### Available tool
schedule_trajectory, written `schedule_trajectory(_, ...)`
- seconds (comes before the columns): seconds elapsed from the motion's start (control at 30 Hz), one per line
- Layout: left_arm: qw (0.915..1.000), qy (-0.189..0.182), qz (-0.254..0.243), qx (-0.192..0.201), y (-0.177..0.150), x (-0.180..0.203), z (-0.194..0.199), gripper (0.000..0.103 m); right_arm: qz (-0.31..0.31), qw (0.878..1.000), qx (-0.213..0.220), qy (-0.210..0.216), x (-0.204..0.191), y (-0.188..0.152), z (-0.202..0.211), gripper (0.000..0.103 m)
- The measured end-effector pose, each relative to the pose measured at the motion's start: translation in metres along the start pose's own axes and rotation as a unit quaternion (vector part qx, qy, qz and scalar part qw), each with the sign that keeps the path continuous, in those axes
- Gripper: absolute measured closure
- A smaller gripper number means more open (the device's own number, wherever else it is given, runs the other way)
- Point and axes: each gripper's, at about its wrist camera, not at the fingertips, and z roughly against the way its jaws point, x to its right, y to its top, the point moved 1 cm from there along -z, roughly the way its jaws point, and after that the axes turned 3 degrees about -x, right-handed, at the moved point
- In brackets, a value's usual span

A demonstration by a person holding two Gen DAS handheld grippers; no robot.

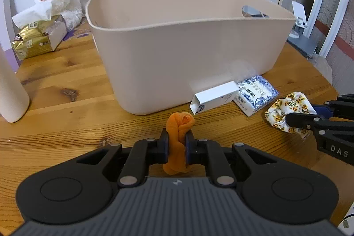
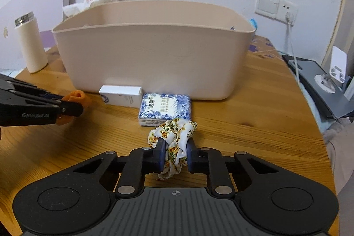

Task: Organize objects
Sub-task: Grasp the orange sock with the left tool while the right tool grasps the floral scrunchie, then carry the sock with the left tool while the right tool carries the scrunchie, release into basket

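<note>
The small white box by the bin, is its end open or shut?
Open: the white box lies flat, its near end a hollow mouth.

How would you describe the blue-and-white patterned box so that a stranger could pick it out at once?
Find the big beige tub on the wooden table. Two small boxes lie against its near wall. The blue-and-white patterned box is the right-hand one, squarish and covered in blue print, while the plain white box beside it is long and narrow.

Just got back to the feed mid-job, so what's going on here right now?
A person is tidying a wooden table with two handheld grippers. The left gripper is shut on an orange cloth, and the right gripper is shut on a floral scrunchie. Both are in front of the beige bin, not yet over it. A white box and a blue-patterned box lie on the table by the bin's front wall.
</note>
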Motion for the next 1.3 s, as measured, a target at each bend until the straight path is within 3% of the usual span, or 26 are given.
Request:
schedule_trajectory(0.47, 0.9986, 0.005, -0.013, 0.051, 0.013, 0.009, 0.052, 0.087, -0.005, 0.998, 0.067, -0.01, 0.009, 0.015, 0.046, 0.086)
schedule_trajectory(0.9, 0.9928, 0.02, -0.029, 0.114, 0.046, 0.015, 0.092, 0.087, 0.007, 0.988, 0.148, -0.036, 0.023, 0.062, 0.08, 0.086)
schedule_trajectory(1.13, 0.99, 0.033, -0.029, 0.134, 0.076, 0.012, 0.092, 0.087, 0.017, 0.984, 0.171, -0.037, 0.021, 0.087, 0.079, 0.086)
schedule_trajectory(1.3, 0.9904, 0.047, -0.028, 0.127, 0.1, 0.01, 0.071, 0.087, 0.017, 0.983, 0.18, -0.031, 0.017, 0.101, 0.069, 0.086)
